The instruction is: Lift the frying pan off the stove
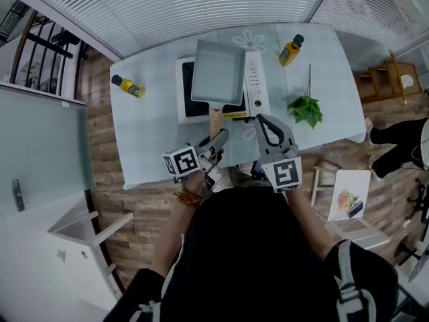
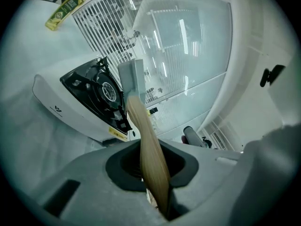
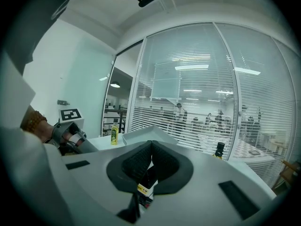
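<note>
- Grasp step: left tool [image 1: 218, 139] narrow, clamping pale wooden handle [image 2: 153, 159] of square grey frying pan [image 1: 218, 72]; pan sits on white tabletop stove [image 1: 255, 79].
- Right tool [image 1: 263, 121] closed, empty.
- Next, likely: level lift, firm wrist.

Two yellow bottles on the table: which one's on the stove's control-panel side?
The right-hand bottle, near the green sprig and the control panel. The other bottle is left of the stove.

Pan handle [image 2: 153, 159] — smooth pale wood; pan [image 1: 216, 72] matt grey metal; stove [image 2: 51, 105] glossy white plastic.
</note>
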Available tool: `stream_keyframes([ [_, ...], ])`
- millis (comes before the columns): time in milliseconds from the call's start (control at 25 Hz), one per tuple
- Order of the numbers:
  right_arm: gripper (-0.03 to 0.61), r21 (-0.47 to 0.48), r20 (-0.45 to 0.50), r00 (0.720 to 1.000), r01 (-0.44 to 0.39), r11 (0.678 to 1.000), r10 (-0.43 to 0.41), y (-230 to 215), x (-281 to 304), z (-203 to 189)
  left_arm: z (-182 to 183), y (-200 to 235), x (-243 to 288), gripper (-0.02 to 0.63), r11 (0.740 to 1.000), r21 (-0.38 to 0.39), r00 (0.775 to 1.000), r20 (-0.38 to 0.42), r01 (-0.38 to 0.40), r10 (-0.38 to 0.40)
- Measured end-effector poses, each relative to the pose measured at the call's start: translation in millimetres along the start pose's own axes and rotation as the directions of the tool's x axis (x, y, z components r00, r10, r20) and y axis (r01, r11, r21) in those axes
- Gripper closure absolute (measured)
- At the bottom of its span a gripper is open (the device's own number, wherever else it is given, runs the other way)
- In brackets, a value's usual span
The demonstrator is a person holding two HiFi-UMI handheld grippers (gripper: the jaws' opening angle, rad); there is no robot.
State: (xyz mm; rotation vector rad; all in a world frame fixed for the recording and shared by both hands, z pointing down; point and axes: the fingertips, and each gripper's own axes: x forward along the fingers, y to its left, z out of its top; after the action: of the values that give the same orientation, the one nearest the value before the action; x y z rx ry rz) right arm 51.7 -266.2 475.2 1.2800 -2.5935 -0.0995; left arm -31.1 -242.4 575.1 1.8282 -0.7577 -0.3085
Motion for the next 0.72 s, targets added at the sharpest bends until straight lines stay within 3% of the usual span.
stream_keyframes([
  [400, 0.577, -0.017, 0.046, 0.999, -0.025, 1.000, 0.026, 7, 3, 21, 22, -50, -15, 0.561, 0.996, 0.052, 0.997, 0.035, 0.069, -0.071],
  [720, 0.577, -0.004, 0.123, 0.991, -0.061, 0.998, 0.061, 19, -1, 61, 40, -105, -30, 0.561, 0.988, 0.092, 0.989, 0.069, 0.126, -0.133],
])
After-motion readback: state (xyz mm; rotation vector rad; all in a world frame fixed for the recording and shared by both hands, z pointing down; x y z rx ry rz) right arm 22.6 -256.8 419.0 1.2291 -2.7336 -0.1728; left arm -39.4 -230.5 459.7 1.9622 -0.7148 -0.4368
